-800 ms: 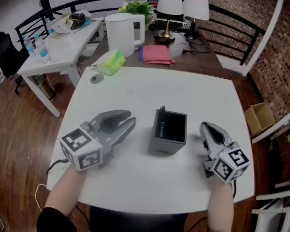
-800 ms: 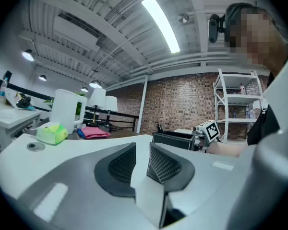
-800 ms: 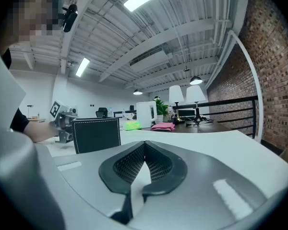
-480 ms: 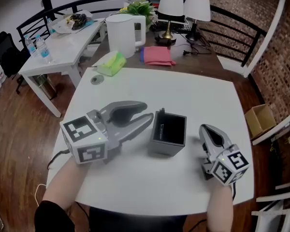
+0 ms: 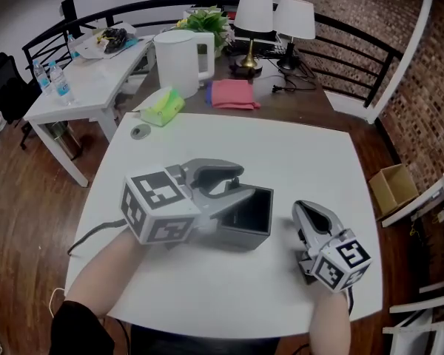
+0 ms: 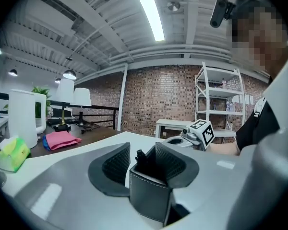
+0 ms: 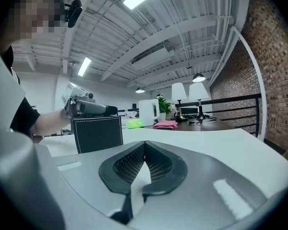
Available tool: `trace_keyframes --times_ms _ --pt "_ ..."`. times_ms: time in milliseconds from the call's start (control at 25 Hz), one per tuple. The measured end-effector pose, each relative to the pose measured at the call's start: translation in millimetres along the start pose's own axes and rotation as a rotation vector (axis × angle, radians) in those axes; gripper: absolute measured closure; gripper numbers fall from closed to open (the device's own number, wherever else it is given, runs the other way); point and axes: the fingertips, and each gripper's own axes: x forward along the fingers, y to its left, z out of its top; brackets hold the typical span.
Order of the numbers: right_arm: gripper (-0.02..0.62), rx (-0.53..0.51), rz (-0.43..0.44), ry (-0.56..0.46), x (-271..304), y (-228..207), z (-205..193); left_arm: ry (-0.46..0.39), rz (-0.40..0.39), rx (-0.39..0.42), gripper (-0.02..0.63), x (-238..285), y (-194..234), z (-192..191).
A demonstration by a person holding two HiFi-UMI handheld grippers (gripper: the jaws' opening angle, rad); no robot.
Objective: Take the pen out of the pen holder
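Note:
A dark grey square pen holder (image 5: 250, 224) stands in the middle of the white table (image 5: 311, 154). My left gripper (image 5: 246, 186) is open and reaches over the holder's left rim from the left. In the left gripper view the black pen (image 6: 140, 156) sticks up from the holder (image 6: 151, 195) between the two pads, touching neither. My right gripper (image 5: 299, 211) is shut with nothing in it and lies low over the table to the right of the holder. The right gripper view shows the holder (image 7: 98, 133) at the left, with the left gripper (image 7: 91, 109) on top of it.
Behind the white table a brown table carries a white kettle (image 5: 176, 61), a green pack (image 5: 163, 106), a pink cloth (image 5: 231, 93) and two lamps (image 5: 255, 13). A round grommet (image 5: 140, 131) sits near the white table's far left corner. A railing runs behind.
My left gripper has moved right and up from beside the holder to over its left rim, so the pen now stands between its jaws. The right gripper has hardly moved.

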Motion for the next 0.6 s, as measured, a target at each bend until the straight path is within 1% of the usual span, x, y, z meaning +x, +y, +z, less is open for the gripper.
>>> trace_keyframes --times_ms 80,240,360,440,520,600 --pt "0.581 -0.001 0.003 0.002 1 0 0 0.017 0.012 0.014 0.465 0 -1 -3" --pt "0.581 -0.002 0.005 0.006 2 0 0 0.017 0.033 0.049 0.466 -6 -1 0" --pt "0.581 -0.001 0.006 0.008 1 -1 0 0.027 0.037 0.095 0.466 -9 -7 1" --pt "0.581 0.0 0.005 0.008 1 -2 -1 0.037 0.042 0.117 0.484 -10 -9 0" --pt "0.581 0.001 0.004 0.009 2 -2 -1 0.034 0.034 0.098 0.546 -11 -11 1" --pt "0.581 0.003 0.003 0.008 2 -2 -1 0.021 0.013 0.051 0.557 -12 -13 2"
